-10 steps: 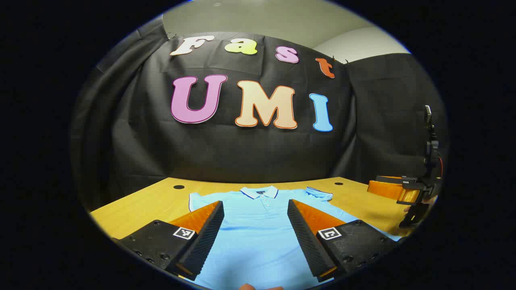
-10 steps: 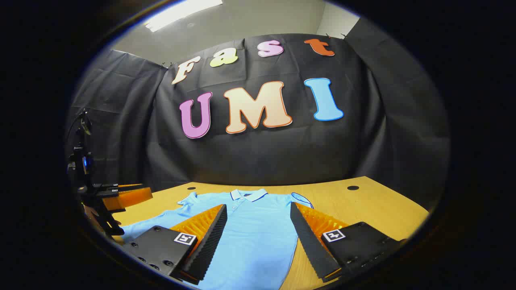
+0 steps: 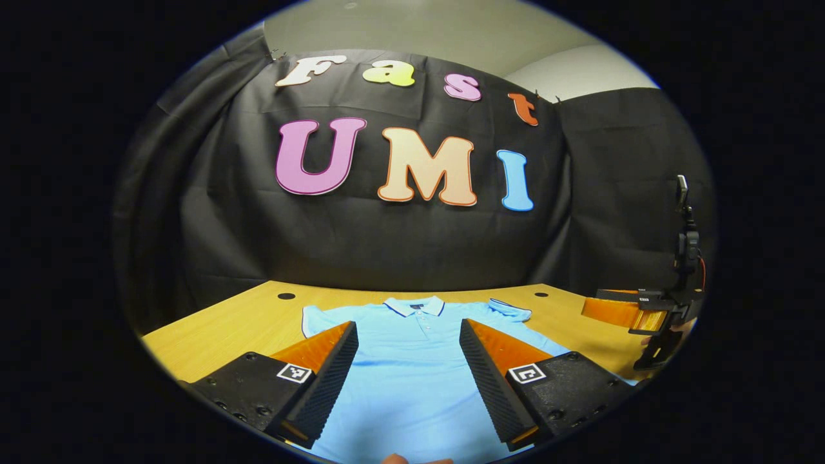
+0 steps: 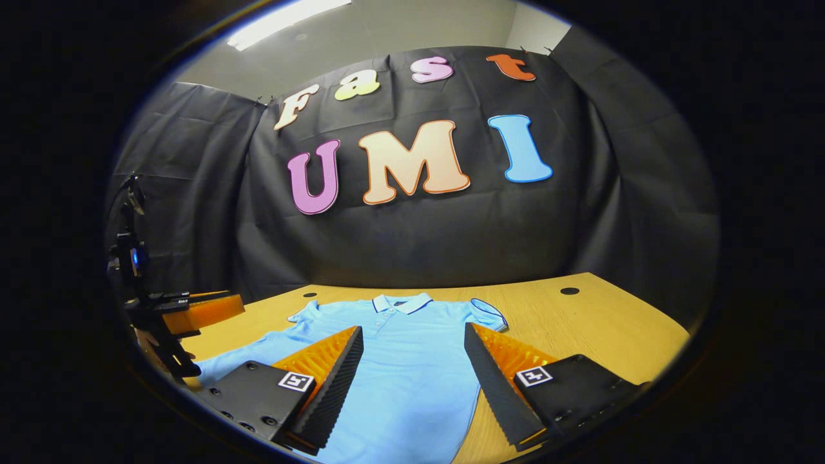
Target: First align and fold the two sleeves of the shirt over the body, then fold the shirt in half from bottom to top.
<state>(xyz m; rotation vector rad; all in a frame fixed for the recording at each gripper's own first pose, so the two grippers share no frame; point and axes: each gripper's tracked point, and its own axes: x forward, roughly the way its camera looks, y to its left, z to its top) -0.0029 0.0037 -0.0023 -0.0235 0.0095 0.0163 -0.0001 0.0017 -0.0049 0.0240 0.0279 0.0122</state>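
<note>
A light blue polo shirt lies flat on the wooden table, collar toward the wall, short sleeves spread out at both sides. My left gripper hovers open above the shirt's body with nothing between its fingers. My right gripper is open too, over the shirt's right half, empty. In the left gripper view the right gripper shows at the far right edge; in the right gripper view the left gripper shows at the far left edge.
The black cloth wall stands close behind the table's far edge. Small round holes sit in the tabletop near the back corners. Bare wood lies right of the shirt in the right gripper view. A fingertip peeks in at the bottom of the left gripper view.
The right gripper has risen or tilted slightly, so the shirt and table sit a bit higher in its view. The left gripper has barely moved.
</note>
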